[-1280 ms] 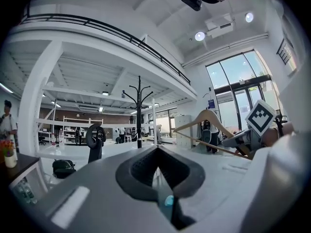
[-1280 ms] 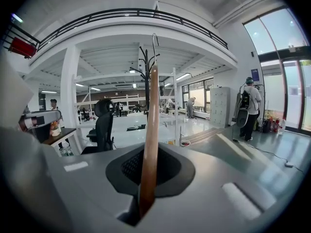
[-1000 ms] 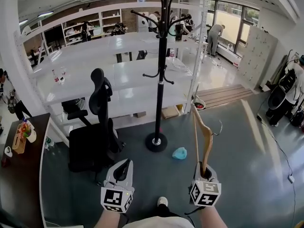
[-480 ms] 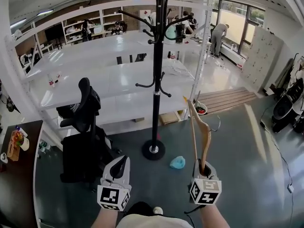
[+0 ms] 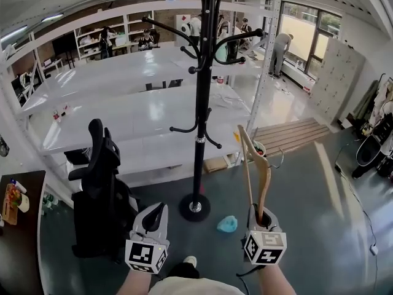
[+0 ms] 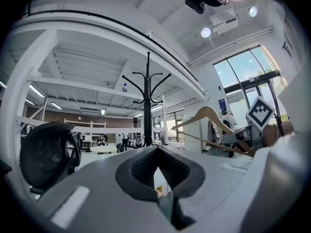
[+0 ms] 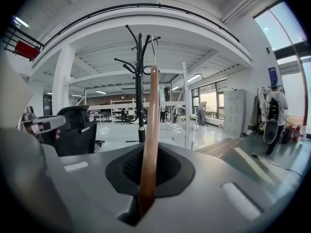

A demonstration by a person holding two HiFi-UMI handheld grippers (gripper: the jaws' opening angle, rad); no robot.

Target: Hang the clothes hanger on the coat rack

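Fingers of the right gripper (image 5: 260,216) are clamped on the lower end of the wooden clothes hanger (image 5: 263,176), which stands upright above them with its wire hook at the top. The black coat rack (image 5: 200,103) rises ahead and to the left, apart from the hanger. The left gripper (image 5: 153,222) has its fingers closed on nothing, beside a black office chair (image 5: 101,186).

A wooden clothes hanger (image 7: 150,130) is clamped edge-on in the right gripper (image 7: 145,205), hook upward. A black coat rack (image 7: 140,96) is seen standing behind it, just left.
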